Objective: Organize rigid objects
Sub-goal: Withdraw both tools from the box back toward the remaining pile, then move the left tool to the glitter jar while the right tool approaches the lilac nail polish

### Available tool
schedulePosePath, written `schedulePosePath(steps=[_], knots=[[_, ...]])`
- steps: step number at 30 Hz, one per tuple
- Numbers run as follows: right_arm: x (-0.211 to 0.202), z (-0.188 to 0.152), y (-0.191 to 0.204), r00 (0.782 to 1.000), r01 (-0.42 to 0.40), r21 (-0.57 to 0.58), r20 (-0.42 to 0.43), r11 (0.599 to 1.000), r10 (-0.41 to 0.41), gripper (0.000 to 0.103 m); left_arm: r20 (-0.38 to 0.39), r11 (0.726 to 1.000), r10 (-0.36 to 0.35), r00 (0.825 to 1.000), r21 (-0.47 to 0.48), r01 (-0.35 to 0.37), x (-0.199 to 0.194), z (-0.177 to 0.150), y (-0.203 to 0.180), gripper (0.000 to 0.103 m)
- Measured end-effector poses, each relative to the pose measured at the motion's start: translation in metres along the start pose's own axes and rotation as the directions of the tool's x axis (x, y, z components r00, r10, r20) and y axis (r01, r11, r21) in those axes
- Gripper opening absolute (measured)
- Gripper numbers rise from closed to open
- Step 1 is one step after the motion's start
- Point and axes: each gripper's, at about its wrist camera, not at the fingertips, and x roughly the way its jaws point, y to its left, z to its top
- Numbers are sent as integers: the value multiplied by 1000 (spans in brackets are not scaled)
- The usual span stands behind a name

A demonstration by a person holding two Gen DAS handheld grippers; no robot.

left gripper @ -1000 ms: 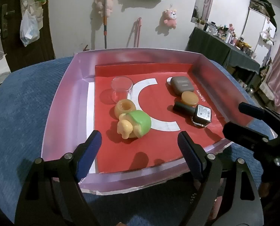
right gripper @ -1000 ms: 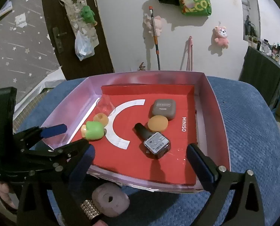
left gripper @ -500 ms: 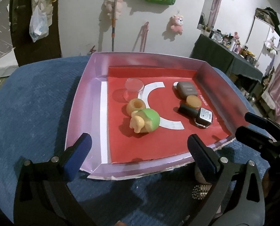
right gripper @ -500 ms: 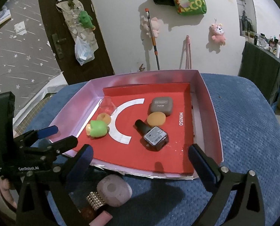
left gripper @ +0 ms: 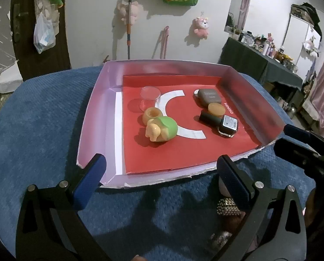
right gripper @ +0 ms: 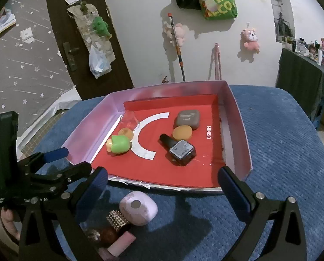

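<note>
Left and right wrist views, tray on a blue cushion. I held both grippers short of the near edge of the shallow cardboard tray [left gripper: 92, 117], whose inside walls were pink and whose floor was a red sheet printed with a white crescent and the word MINISO.

Left gripper [left gripper: 159, 176]: jaws spread as wide as they go, nothing between the blue pads, which stood over the tray's near rim. Right gripper [right gripper: 162, 187]: jaws likewise released and empty, hovering over the cushion just in front of the tray.

Inside the tray, left group: a clear plastic cup [left gripper: 150, 96] upright near the far left corner; just in front of it a yellow ring-shaped piece [left gripper: 152, 115]; touching that, a green-and-yellow toy figure [left gripper: 162, 129] lying on its side across the crescent. Right group: a grey earbud case [left gripper: 208, 96] farthest back; a round orange disc [left gripper: 216, 109] against its near side; a dark nail-polish bottle [left gripper: 219, 124] lying on its side, cap pointing left, label up.

Outside the tray, on the cushion [right gripper: 281, 148] near my right gripper's left finger: a lilac rounded case [right gripper: 139, 211], a gold studded piece [right gripper: 118, 217] beside it, and a pink tube [right gripper: 120, 243] nearer the camera.
</note>
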Motion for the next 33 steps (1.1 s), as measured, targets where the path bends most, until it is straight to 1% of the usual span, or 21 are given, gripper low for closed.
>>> schedulePosePath(steps=[18,24,33], knots=[[-17,-17,6,1000,0,4,24,1000,0,103,-3,1000,0,1000,-1,0,-11,-12,-5,103],[-19,-26,3,1000,-1,16,13,1000,1,103,-10,1000,-3,1000,-1,3,-17,-23,-6,103],[-20,-39,-5,1000,4,41,-4,999,-4,103,-22,1000,-3,1000,8,3,-19,-29,-10,103]])
